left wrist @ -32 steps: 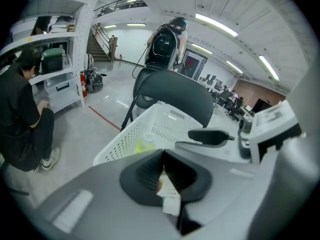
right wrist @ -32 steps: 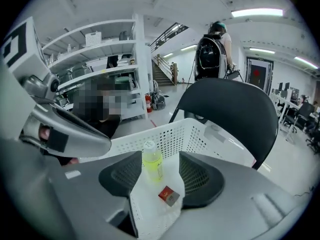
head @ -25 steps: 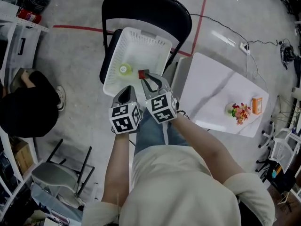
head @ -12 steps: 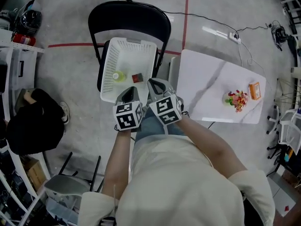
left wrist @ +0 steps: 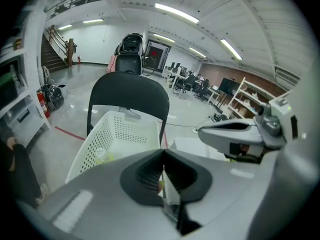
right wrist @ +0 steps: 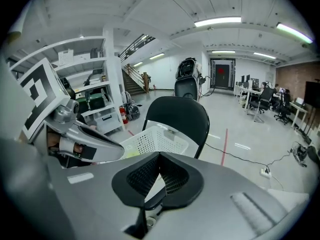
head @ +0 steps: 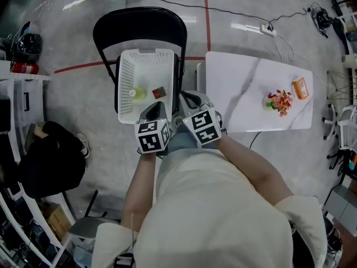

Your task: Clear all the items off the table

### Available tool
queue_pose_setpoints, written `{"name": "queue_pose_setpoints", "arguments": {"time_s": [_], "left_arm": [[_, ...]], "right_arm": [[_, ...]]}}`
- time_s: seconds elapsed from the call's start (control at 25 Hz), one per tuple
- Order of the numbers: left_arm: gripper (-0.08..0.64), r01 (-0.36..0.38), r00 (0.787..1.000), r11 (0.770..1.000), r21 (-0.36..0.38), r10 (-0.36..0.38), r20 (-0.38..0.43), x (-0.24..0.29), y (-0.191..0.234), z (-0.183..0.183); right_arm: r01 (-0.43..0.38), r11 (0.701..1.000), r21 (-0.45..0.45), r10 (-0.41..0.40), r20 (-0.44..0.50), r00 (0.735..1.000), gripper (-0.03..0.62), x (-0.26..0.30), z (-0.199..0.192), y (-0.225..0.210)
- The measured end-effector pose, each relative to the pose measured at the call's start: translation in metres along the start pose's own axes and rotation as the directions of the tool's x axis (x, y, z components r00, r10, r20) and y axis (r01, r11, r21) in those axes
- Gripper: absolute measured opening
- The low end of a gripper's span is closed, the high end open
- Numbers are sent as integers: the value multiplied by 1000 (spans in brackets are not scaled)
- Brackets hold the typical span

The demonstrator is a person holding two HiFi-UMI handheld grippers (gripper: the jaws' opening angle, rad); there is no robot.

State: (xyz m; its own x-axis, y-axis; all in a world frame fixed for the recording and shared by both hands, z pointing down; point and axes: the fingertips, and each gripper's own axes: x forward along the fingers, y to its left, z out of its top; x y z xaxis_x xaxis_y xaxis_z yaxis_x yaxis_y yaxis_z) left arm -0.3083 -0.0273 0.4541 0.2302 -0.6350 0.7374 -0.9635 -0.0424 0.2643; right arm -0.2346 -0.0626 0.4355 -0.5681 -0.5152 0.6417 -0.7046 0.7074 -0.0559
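head view: basket (head: 124, 74) (on chair (head: 139, 24)) holds lime item (head: 135, 93), red block (head: 159, 92); left gripper (head: 157, 108), right gripper (head: 191, 99) closed.

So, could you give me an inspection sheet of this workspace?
Surface: white marble-look table, two things on it.
Job's things: colourful flower-like bunch and orange box on table; yellow-green round item and small red block in white perforated basket on black chair.
Clutter: nothing seen.
Tools: left tool and right tool shut, empty, near basket.
Cables: black cable across floor to white power strip.
Surroundings: red floor tape, shelves, person in dark clothes at left.
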Motion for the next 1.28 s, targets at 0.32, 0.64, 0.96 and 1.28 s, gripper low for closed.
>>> {"name": "queue_pose_setpoints", "arguments": {"time_s": [0.32, 0.64, 0.96, 1.28], "left_arm": [[8, 77, 997, 993, 94, -76, -14, 12, -35, 12], [8, 157, 988, 975, 157, -156, -17, 26, -109, 21], [8, 192, 981, 966, 176, -186, -48, 46, -182, 6], [8, 214, 976, 957, 196, -204, -70, 62, -252, -11]], "right_arm": [[73, 992, 101, -77, 34, 996, -2, -26, -4, -29], [152, 972, 180, -164, 53, 985, -2, -76, -28, -84], [201, 950, 238, -217, 41, 975, -2, -122, -69, -140], [258, 916, 306, -282, 36, 959, -2, -173, -114, -203]]}}
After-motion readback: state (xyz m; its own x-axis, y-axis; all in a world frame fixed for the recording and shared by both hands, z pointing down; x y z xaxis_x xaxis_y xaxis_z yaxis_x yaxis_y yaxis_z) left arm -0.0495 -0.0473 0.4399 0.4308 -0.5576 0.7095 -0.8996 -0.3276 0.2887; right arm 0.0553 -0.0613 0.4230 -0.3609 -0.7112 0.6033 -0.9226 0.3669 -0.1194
